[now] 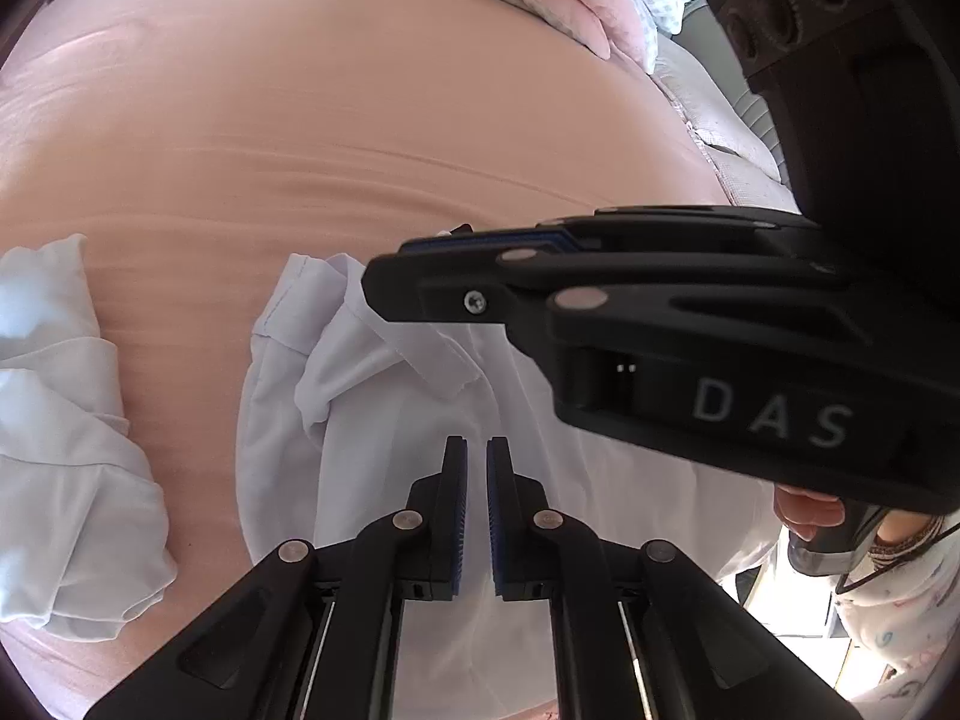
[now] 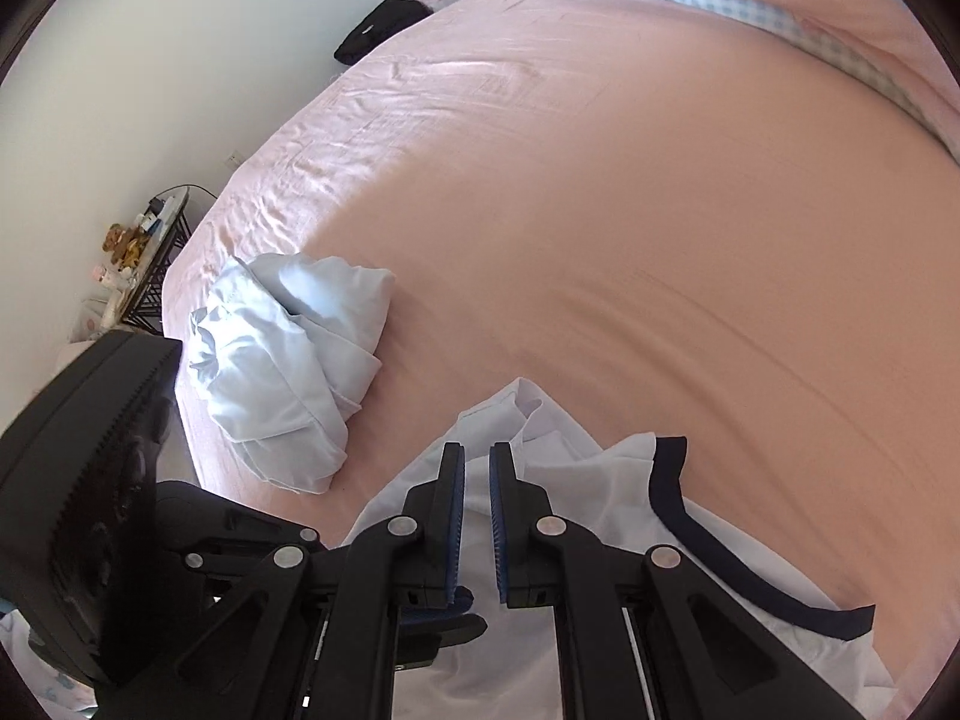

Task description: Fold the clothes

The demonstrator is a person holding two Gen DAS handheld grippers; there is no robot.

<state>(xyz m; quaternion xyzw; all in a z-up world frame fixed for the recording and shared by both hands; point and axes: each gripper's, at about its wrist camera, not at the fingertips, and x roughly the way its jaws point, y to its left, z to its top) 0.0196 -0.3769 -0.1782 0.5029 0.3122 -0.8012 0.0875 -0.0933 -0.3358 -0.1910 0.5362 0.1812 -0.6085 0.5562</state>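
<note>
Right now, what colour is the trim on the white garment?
Dark navy, nearly black trim on the white garment; clearest in the right wrist view.

My left claw point(image 1: 476, 516) is matte black plastic, its two fingers point(image 1: 454, 510) faced with ribbed blue pads. Round silver rivets sit at each joint of the linkage arms, and thin bright metal rails run along the slots behind. My right claw point(image 1: 414, 267) is built the same way: black shell, blue pad strip, silver rivets, one small cross-head screw near the tip, and white letters "DAS" on its side. Its handle is grey and black. My sleeve point(image 1: 900, 642) is pale with small pastel prints; a patterned band and thin dark cord sit at the wrist.
</note>
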